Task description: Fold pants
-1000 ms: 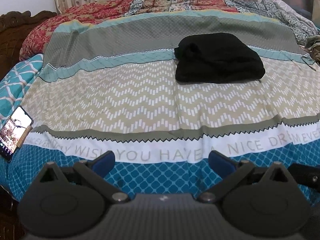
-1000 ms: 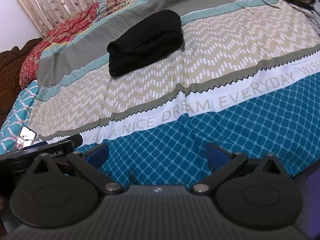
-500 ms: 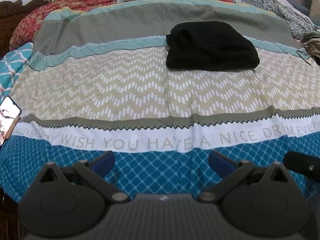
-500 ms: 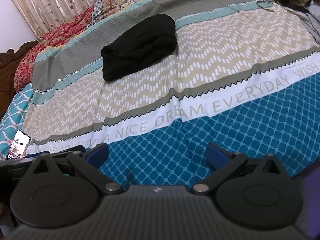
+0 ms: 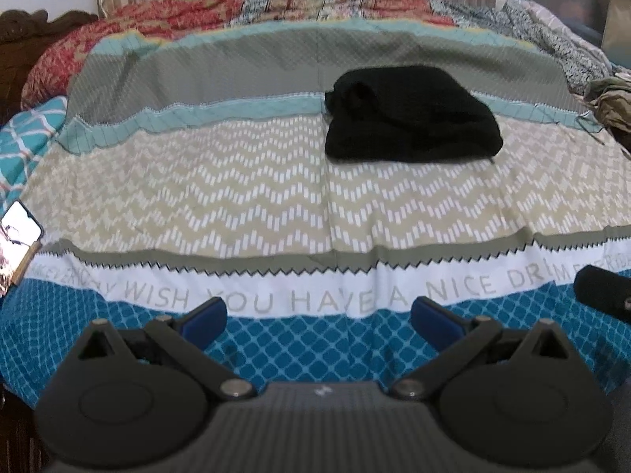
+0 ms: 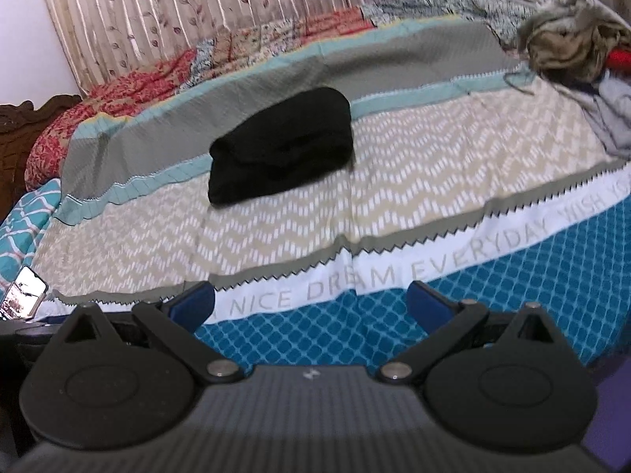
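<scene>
Black pants (image 5: 410, 124) lie folded into a compact bundle on the striped bedspread (image 5: 256, 197), far ahead of both grippers. The right wrist view shows the same pants (image 6: 282, 149) left of centre on the bedspread (image 6: 434, 181). My left gripper (image 5: 318, 317) hangs open over the blue patterned near edge of the bed, nothing between its blue fingertips (image 5: 205, 317). My right gripper (image 6: 311, 305) is also open and empty above the lettered white band. The right gripper's black body (image 5: 603, 293) pokes in at the right edge of the left wrist view.
A lit phone (image 5: 15, 244) lies at the bed's left edge, also seen as the phone (image 6: 23, 297) in the right wrist view. A heap of crumpled clothes (image 6: 572, 35) sits at the far right. A curtain (image 6: 197, 12) and red quilt (image 5: 157, 27) lie behind.
Both views have tilted upward, showing more of the curtain and far side of the bed. The pants have not moved. Both grippers stay open.
</scene>
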Demonstrator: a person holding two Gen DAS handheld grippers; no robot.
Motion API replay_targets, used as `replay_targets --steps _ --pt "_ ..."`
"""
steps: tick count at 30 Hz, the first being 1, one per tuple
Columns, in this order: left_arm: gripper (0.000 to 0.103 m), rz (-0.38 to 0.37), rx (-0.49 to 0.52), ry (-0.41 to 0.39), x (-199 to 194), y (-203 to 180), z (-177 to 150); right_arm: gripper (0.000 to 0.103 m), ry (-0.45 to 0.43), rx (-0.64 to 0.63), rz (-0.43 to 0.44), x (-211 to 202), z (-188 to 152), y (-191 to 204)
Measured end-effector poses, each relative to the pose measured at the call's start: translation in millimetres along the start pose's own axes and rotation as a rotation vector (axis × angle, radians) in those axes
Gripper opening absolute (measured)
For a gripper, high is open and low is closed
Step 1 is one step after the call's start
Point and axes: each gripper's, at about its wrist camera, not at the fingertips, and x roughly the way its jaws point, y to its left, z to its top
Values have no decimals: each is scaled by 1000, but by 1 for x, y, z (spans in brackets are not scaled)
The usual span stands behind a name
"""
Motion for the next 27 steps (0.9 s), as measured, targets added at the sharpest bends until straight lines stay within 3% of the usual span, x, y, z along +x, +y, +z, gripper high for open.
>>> replay_targets --steps 7,27 --pt "103 0 7 -32 -7 0 1 103 -34 -15 0 -4 2 3" --pt "103 5 22 -1 -8 -3 -3 103 -74 -7 -17 -13 -2 9"
